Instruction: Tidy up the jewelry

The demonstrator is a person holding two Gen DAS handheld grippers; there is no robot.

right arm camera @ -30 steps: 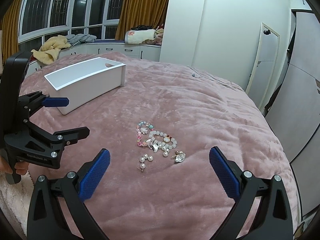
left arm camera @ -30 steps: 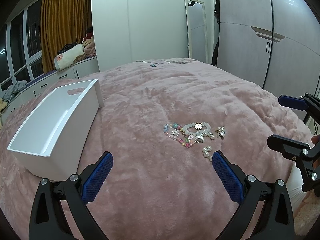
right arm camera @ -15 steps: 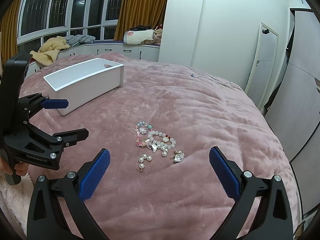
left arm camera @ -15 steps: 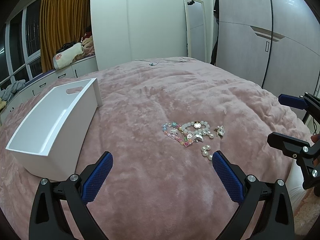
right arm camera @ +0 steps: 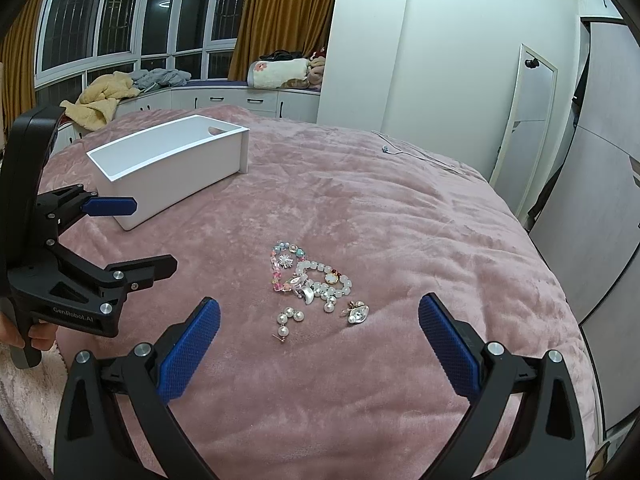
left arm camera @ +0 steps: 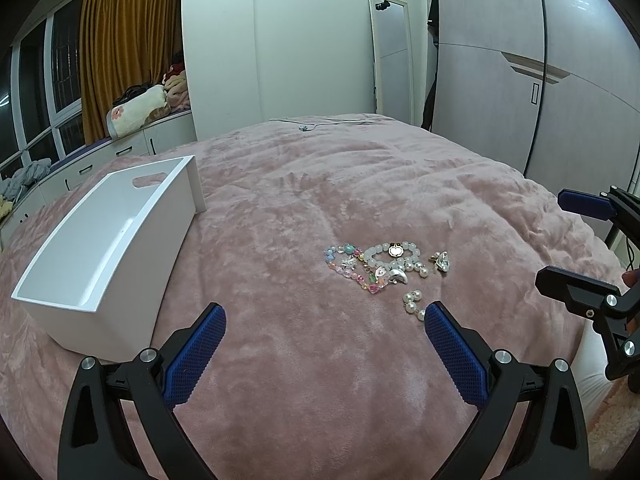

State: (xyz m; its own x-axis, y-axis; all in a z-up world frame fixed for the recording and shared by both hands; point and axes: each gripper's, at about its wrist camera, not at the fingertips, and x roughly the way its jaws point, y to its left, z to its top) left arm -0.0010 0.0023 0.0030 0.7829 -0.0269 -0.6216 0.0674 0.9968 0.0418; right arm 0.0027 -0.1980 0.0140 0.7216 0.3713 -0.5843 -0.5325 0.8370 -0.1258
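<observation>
A pink plush bed (left arm camera: pixel 320 184) filled my frame. Orange curtains (left arm camera: pixel 128 48) hung upper left, a leaning mirror (left arm camera: pixel 394 56) stood top centre, and grey wardrobe doors (left arm camera: pixel 540 80) lined the right.

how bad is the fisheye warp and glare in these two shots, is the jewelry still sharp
Left wrist view: strong barrel warp bows the grey wardrobe doors and the white rectangular plastic bin; a light glares on the door top. Right wrist view: dark corners, curved window frames; the cluster of beaded bracelets and pearl earrings stays sharp, under soft, even light.

One white box (left arm camera: pixel 108 256), two bead bracelets (left arm camera: pixel 394 258) (overlapping), two grippers (left arm camera: pixel 322 344), one mirror (left arm camera: pixel 394 56).
</observation>
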